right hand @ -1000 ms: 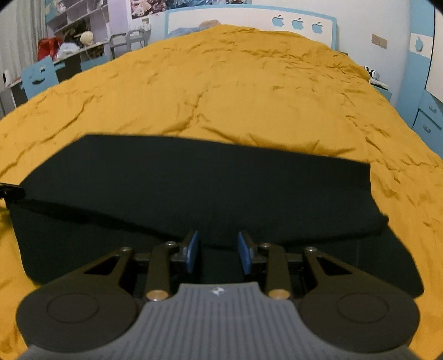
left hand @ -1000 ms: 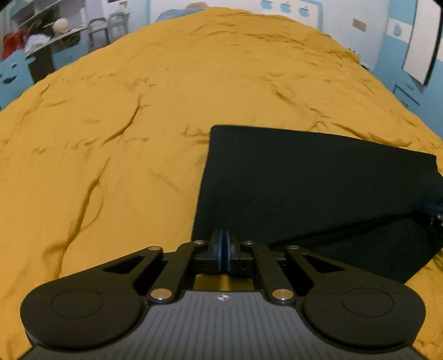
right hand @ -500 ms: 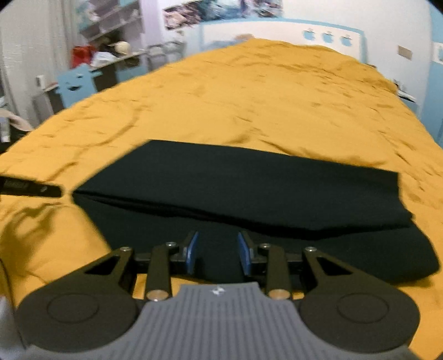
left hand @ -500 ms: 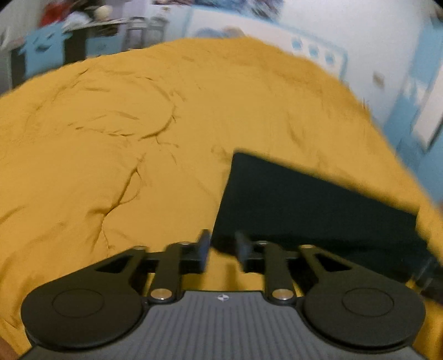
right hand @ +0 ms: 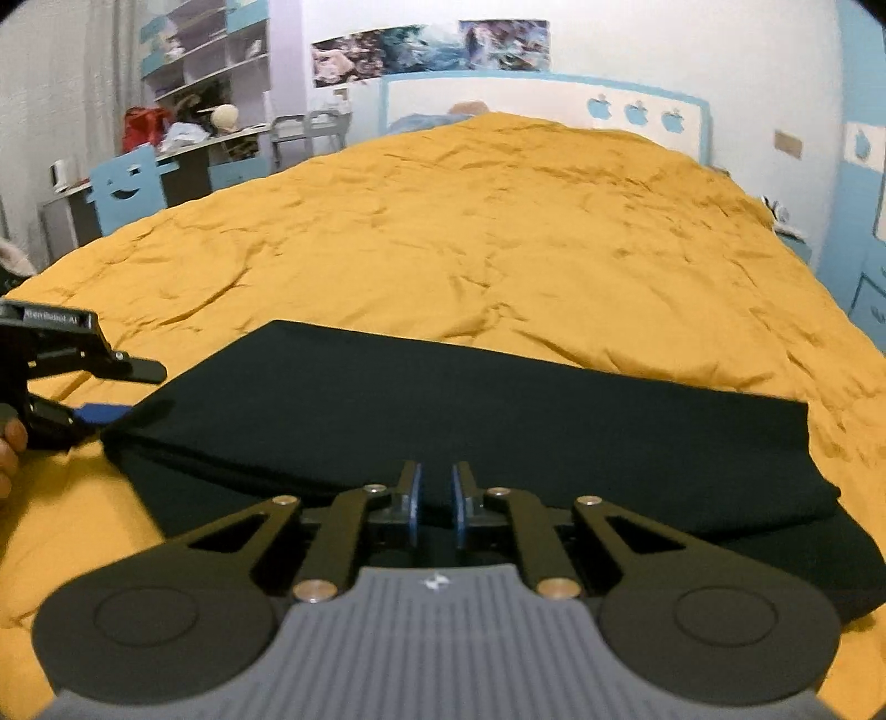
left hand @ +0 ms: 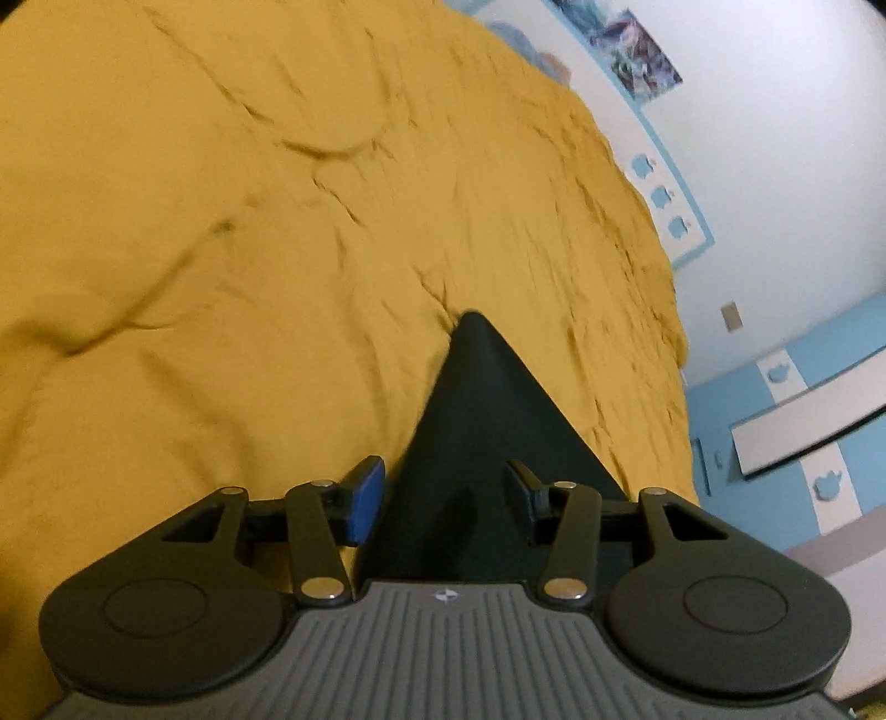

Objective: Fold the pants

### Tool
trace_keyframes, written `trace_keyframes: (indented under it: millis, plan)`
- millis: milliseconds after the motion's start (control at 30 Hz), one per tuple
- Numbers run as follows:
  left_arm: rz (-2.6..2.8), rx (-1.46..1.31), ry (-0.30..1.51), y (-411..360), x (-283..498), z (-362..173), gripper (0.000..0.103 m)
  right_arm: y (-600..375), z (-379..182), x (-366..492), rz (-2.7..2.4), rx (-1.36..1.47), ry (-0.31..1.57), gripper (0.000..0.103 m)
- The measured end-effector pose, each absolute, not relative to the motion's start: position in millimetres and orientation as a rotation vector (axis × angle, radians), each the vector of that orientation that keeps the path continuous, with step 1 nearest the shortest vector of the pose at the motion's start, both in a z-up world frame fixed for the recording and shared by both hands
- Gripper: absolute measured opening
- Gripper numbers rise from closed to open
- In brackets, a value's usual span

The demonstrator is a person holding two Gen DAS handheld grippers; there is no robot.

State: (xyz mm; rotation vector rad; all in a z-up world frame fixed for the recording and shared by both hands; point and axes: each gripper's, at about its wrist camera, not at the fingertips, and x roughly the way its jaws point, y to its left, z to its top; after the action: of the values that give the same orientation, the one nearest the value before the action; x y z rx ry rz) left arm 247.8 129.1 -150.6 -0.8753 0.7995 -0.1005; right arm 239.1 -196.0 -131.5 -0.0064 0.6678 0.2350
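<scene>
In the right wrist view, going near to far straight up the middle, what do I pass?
right gripper → black pants → yellow bedspread → white headboard with blue apples → posters on the wall

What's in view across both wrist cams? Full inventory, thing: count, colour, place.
pants: 1, black, folded, lying across near part of bed
bedspread: 1, mustard yellow, wrinkled, covers bed
headboard: 1, white with blue trim and apple shapes, far end of bed
chair: 1, blue, smiley cutout, left of bed
posters: several, bluish, wall above headboard
left gripper: 1, black, blue pads, open, at the pants' left corner
right gripper: 1, black, narrow gap, over pants' near edge
</scene>
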Motion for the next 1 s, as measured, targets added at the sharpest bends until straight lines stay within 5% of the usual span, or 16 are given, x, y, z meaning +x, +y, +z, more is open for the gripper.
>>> trace_keyframes:
  millis: [133, 400, 1000]
  plan:
    - [-0.146, -0.873, 0.859, 127, 267, -160, 0.053, -205, -139, 250, 0.205, 0.001, 0.692, 0.005]
    - [-0.163, -0.879, 0.879, 122, 271, -160, 0.014, -207, -160, 267, 0.193, 0.000, 0.768, 0.004]
    - [-0.203, -0.514, 0.770, 1, 265, -19, 0.009, -278, -122, 270, 0.225, 0.115, 0.767, 0.005]
